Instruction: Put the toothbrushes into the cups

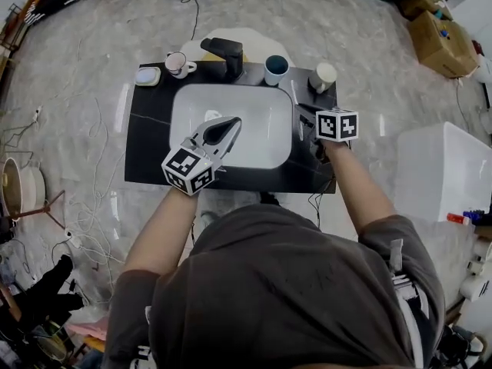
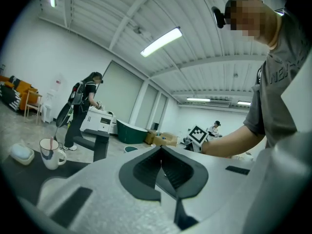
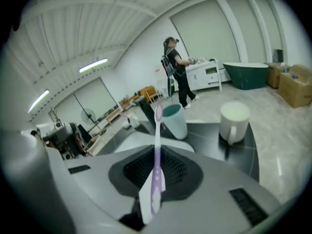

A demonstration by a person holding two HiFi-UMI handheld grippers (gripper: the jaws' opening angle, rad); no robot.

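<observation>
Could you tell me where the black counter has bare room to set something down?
Bare: the counter strip left of the basin, in front of the soap dish. Crowded: the back edge, holding left mug, faucet, teal cup, white mug.

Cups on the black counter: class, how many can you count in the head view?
3. The left mug stands back left of the faucet, the teal cup just right of the faucet, and the right mug at the back right corner. None seems hidden.

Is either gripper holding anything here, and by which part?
The right gripper holds a purple toothbrush by its handle, head pointing out; the left gripper is shut, empty.
</observation>
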